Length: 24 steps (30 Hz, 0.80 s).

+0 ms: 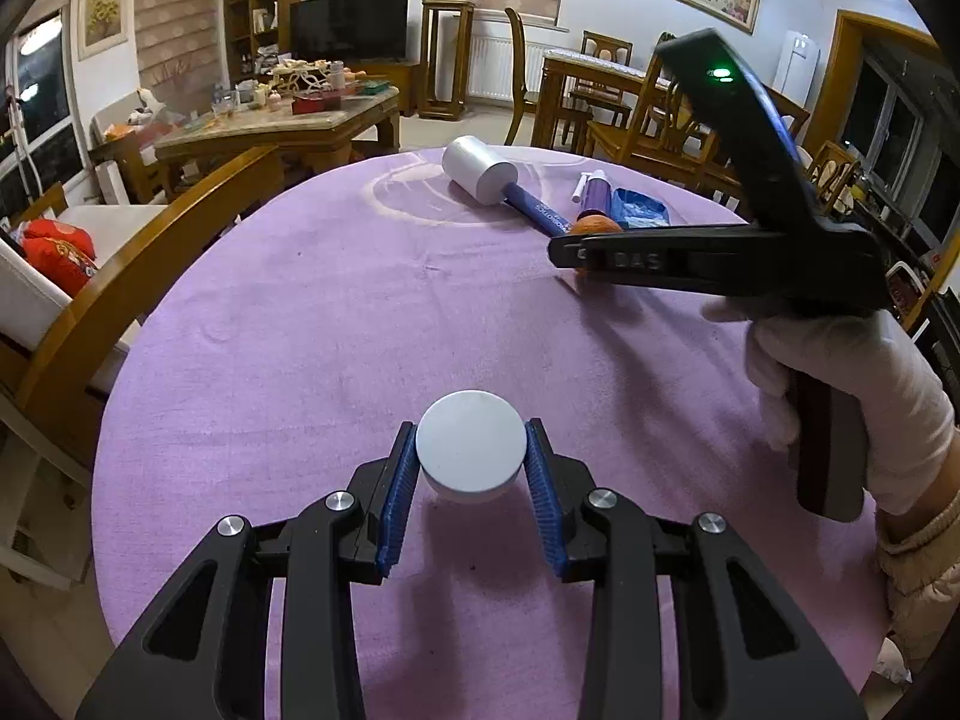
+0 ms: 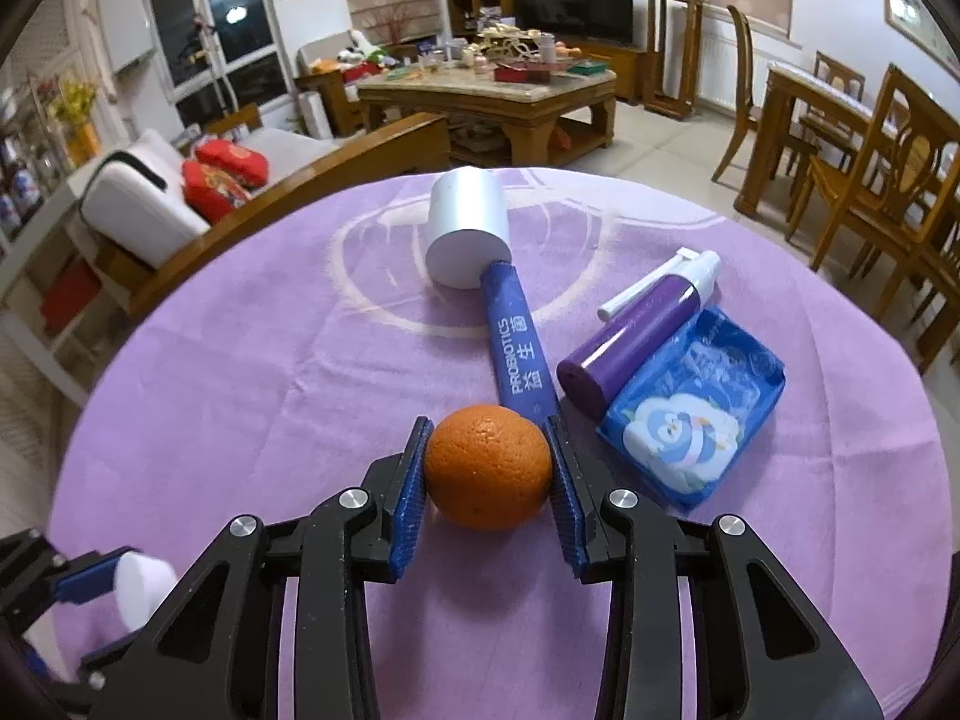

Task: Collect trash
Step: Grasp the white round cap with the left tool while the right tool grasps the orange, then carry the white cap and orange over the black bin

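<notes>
While no bin shows, the left wrist view has the left tongs point(image 1: 471, 462) clamped on a small white round cap point(image 1: 471, 447) above the purple-clothed table point(image 1: 288, 324). In the right wrist view, the right tongs point(image 2: 489, 468) grip a round orange fruit point(image 2: 489, 467); a blue probiotics tube point(image 2: 519, 348), purple spray bottle point(image 2: 630, 339) and blue tissue packet point(image 2: 690, 408) remain uncollected, so collection looks barely begun.

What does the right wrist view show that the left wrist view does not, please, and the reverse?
Only the right wrist view shows the right gripper closed on the orange, and the penguin on the blue tissue pack. Only the left wrist view shows the left gripper clamped on the white cylinder, and the gloved right hand. Both share the purple tablecloth, the second white cylinder, the blue probiotics tube and the purple spray bottle.
</notes>
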Each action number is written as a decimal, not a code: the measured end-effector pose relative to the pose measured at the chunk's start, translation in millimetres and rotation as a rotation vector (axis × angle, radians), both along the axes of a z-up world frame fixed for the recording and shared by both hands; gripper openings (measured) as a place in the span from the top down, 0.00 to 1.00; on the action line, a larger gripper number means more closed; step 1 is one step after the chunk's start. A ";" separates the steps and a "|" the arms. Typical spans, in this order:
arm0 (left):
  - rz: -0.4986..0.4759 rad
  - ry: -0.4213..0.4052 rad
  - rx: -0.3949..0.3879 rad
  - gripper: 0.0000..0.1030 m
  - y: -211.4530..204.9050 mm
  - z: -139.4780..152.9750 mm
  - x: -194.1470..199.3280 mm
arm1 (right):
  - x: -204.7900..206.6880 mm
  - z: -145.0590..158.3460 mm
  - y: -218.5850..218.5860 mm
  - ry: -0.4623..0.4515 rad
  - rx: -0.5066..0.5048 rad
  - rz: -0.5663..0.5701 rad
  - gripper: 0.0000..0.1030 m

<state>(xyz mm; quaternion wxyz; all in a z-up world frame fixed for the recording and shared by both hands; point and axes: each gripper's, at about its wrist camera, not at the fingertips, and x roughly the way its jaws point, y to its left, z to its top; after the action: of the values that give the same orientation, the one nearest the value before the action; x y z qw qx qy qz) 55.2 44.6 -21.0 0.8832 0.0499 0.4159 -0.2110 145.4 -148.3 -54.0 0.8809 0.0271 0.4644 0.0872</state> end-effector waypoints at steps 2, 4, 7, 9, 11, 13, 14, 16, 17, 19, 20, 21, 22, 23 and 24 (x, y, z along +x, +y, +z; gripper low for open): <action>-0.008 -0.007 0.007 0.65 -1.6 0.5 -1.2 | -7.7 3.9 -4.5 -0.001 0.039 0.005 0.64; -0.012 -0.015 0.017 0.65 -3.3 0.9 -2.2 | -22.0 11.8 -10.4 -0.016 0.088 0.015 0.64; -0.027 -0.048 0.013 0.65 -5.0 5.1 -6.7 | -49.1 25.8 -19.7 -0.049 0.148 0.026 0.64; -0.045 -0.076 0.004 0.65 -7.8 9.3 -12.2 | -72.9 35.6 -30.8 -0.081 0.205 0.030 0.64; -0.069 -0.094 -0.011 0.65 -12.6 12.9 -18.7 | -95.6 44.7 -45.6 -0.111 0.247 0.016 0.64; -0.100 -0.116 -0.030 0.65 -22.4 17.5 -28.1 | -121.6 53.7 -61.7 -0.154 0.288 -0.007 0.64; -0.109 -0.130 -0.039 0.65 -27.5 20.0 -32.0 | -131.6 57.6 -69.3 -0.170 0.301 -0.017 0.64; -0.136 -0.149 -0.066 0.65 -38.9 25.4 -41.2 | -152.4 66.5 -87.8 -0.202 0.326 -0.049 0.64; -0.153 -0.163 -0.075 0.65 -49.2 29.0 -46.6 | -165.2 70.8 -99.6 -0.223 0.332 -0.068 0.64; -0.186 -0.195 -0.076 0.65 -69.3 36.0 -57.0 | -185.7 77.1 -116.9 -0.254 0.328 -0.099 0.64; -0.200 -0.206 -0.082 0.65 -78.4 38.8 -60.1 | -197.8 81.5 -128.8 -0.273 0.326 -0.121 0.64; -0.218 -0.217 -0.093 0.65 -88.7 42.5 -64.4 | -208.7 84.2 -138.8 -0.291 0.327 -0.138 0.64; -0.236 -0.228 -0.106 0.65 -100.0 46.2 -68.7 | -221.6 88.6 -151.9 -0.315 0.322 -0.165 0.64; -0.250 -0.237 -0.114 0.65 -110.0 48.5 -71.6 | -232.0 91.6 -162.3 -0.333 0.311 -0.186 0.64; -0.264 -0.246 -0.120 0.65 -119.7 50.7 -74.6 | -241.6 94.5 -173.0 -0.352 0.298 -0.209 0.64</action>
<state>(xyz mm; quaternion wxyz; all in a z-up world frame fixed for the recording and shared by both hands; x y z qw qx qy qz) -19.4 -75.1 29.8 0.8934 0.0769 0.2813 -0.3419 -96.2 -321.3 40.5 0.9387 0.1891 0.2805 0.0664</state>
